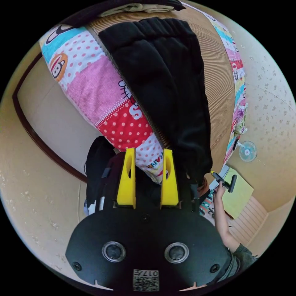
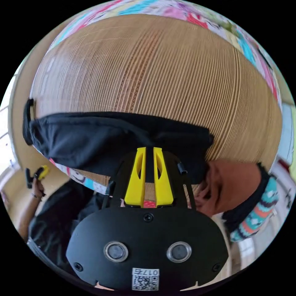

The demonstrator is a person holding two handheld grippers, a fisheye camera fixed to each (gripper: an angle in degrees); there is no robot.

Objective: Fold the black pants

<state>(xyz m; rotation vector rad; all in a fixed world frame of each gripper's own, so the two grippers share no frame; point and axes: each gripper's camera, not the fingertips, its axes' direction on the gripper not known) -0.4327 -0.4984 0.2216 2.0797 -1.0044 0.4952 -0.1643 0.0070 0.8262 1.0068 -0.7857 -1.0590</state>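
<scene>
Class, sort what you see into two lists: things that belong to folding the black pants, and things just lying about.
Belongs to the job:
black pants
left tongs
right tongs
woven mat

Just lying about:
patchwork quilt
small fan
folded cloth pile

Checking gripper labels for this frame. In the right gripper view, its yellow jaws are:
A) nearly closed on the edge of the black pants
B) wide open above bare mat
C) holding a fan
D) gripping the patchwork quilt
A: in the right gripper view, the right gripper has its yellow jaws close together with black pants fabric running between them, on the woven mat.
</scene>
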